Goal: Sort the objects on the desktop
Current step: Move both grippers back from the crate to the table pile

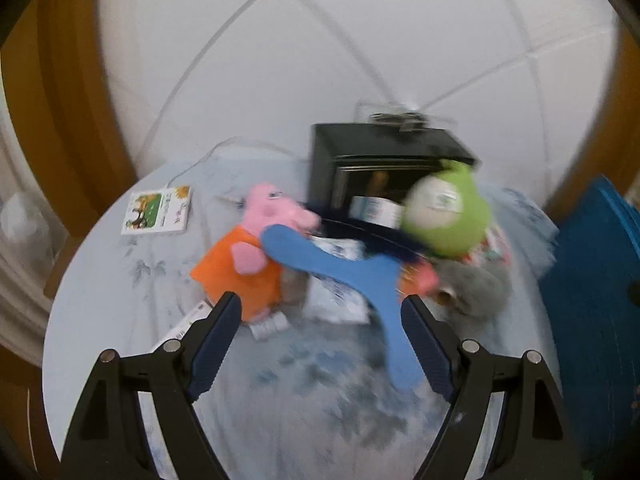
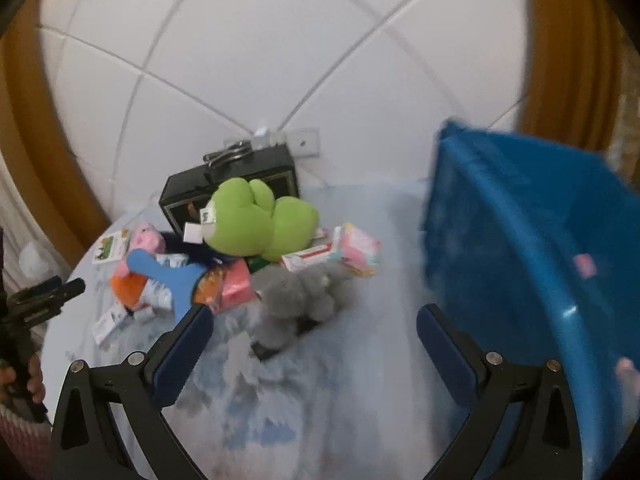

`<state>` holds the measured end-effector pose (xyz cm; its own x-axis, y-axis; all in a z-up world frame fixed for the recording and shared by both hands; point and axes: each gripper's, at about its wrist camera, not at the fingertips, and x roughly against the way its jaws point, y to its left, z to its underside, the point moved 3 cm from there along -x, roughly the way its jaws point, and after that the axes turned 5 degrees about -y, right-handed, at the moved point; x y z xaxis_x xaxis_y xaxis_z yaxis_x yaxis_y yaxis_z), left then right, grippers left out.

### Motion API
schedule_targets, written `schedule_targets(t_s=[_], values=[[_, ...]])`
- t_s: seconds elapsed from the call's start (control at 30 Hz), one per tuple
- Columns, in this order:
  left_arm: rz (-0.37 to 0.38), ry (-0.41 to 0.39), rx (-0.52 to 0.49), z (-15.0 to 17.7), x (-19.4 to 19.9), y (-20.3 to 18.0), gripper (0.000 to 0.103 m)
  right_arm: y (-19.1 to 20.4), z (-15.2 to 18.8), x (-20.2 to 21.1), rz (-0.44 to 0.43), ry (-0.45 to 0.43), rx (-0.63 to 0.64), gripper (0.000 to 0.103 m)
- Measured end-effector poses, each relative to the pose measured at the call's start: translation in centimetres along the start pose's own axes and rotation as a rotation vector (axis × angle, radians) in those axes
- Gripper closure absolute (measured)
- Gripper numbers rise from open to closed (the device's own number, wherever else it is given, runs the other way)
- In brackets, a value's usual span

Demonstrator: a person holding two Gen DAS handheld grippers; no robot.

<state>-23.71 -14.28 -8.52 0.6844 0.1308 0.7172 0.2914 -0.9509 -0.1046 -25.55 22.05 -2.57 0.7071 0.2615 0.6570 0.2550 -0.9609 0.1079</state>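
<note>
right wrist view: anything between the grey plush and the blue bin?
Nothing. In the right wrist view, only bare tablecloth lies between the grey plush and the blue bin.

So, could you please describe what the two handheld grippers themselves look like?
Both match. The left gripper and the right gripper each have black plastic arms with triangular cut-outs and silver round pivot bolts. Their fingers carry dark blue ribbed pads. No cables or markings are visible.

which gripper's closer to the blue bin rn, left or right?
Right. The right gripper hovers open with the blue bin just beyond its right-hand finger. The left gripper is over the toy pile, with the bin off at its view's far right edge.
</note>
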Motion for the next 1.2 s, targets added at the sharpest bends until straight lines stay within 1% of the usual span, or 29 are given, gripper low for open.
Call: schedule_targets(t_s=[0.03,0.1,0.13,0.17,0.23,0.27,0.33,0.4,0.43,0.47,0.5,0.53,0.6,0.63,0.7,0.73,0.8,0.87,0.9,0.93,1.0,1.03,1.1,1.13,1.2], values=[[-0.01,0.022,0.016,-1.1,-2.0,1.0,0.021,-0.4,-0.8,-2.9,0.007,0.029,-0.019,0.0],[-0.035,0.06,0.042,-2.6,-5.1,2.1,0.021,-1.0,-2.0,-7.1,0.027,0.082,-0.031,0.0],[-0.046,0.081,0.053,-3.5,-7.1,2.5,0.021,-1.5,-2.9,-10.1,0.031,0.113,-0.047,0.0],[-0.052,0.099,0.061,-4.3,-8.9,3.0,0.021,-1.8,-3.5,-12.3,0.034,0.136,-0.055,0.0],[-0.066,0.137,0.074,-5.8,-12.3,3.6,0.021,-2.4,-5.0,-17.4,0.051,0.192,-0.063,0.0],[-0.075,0.162,0.076,-6.8,-14.3,3.8,0.021,-2.5,-5.7,-19.2,0.064,0.206,-0.06,0.0],[-0.13,0.223,0.075,-8.5,-18.4,4.3,0.021,-3.0,-7.1,-23.5,0.086,0.238,-0.061,0.0],[-0.158,0.253,0.067,-9.8,-21.5,4.8,0.021,-3.9,-8.2,-27.5,0.093,0.275,-0.105,0.0],[-0.178,0.264,0.06,-10.1,-22.6,4.9,0.021,-4.5,-8.8,-29.7,0.119,0.273,-0.118,0.0],[-0.195,0.288,0.046,-10.1,-24.1,5.0,0.021,-4.7,-9.2,-31.0,0.137,0.265,-0.11,0.0],[-0.19,0.321,0.029,-9.7,-25.5,4.9,0.021,-4.8,-9.5,-32.5,0.152,0.259,-0.098,0.0],[-0.174,0.363,0.014,-9.0,-26.6,4.7,0.021,-4.7,-9.3,-34.5,0.156,0.278,-0.085,0.0],[-0.168,0.423,-0.018,-7.4,-28.0,4.6,0.021,-4.4,-7.8,-37.3,0.144,0.354,-0.073,0.0],[-0.156,0.43,-0.034,-6.1,-28.2,4.4,0.021,-4.4,-6.6,-38.2,0.121,0.39,-0.095,0.0],[-0.156,0.433,-0.051,-4.4,-27.5,4.0,0.021,-4.1,-4.8,-38.3,0.05,0.415,-0.127,0.001],[-0.155,0.423,-0.052,-3.6,-26.7,4.0,0.02,-3.1,-3.6,-37.6,0.014,0.436,-0.075,0.001],[-0.121,0.406,-0.044,-1.9,-24.5,3.9,0.021,-1.1,-1.7,-36.0,-0.036,0.475,0.033,0.001],[-0.099,0.393,-0.06,0.1,-22.0,3.5,0.021,1.3,1.5,-33.5,-0.054,0.507,0.171,0.001],[-0.114,0.385,-0.076,1.0,-20.7,3.3,0.021,2.0,3.0,-32.7,-0.054,0.522,0.211,0.001],[-0.125,0.369,-0.088,1.8,-19.5,3.1,0.02,2.6,5.3,-31.5,-0.078,0.548,0.21,0.001],[-0.097,0.352,-0.099,3.7,-16.7,2.7,0.02,3.7,9.1,-29.9,-0.129,0.593,0.202,0.0],[-0.072,0.335,-0.095,4.5,-15.0,2.5,0.02,4.8,11.8,-28.4,-0.139,0.594,0.242,0.0],[-0.041,0.304,-0.077,5.5,-12.2,2.3,0.021,6.1,14.4,-26.2,-0.138,0.569,0.282,0.0],[-0.037,0.287,-0.067,5.7,-11.2,2.1,0.021,6.6,15.4,-24.7,-0.135,0.543,0.286,0.0],[-0.027,0.236,-0.043,6.2,-8.6,1.7,0.021,6.9,16.1,-21.8,-0.148,0.487,0.24,0.0]])
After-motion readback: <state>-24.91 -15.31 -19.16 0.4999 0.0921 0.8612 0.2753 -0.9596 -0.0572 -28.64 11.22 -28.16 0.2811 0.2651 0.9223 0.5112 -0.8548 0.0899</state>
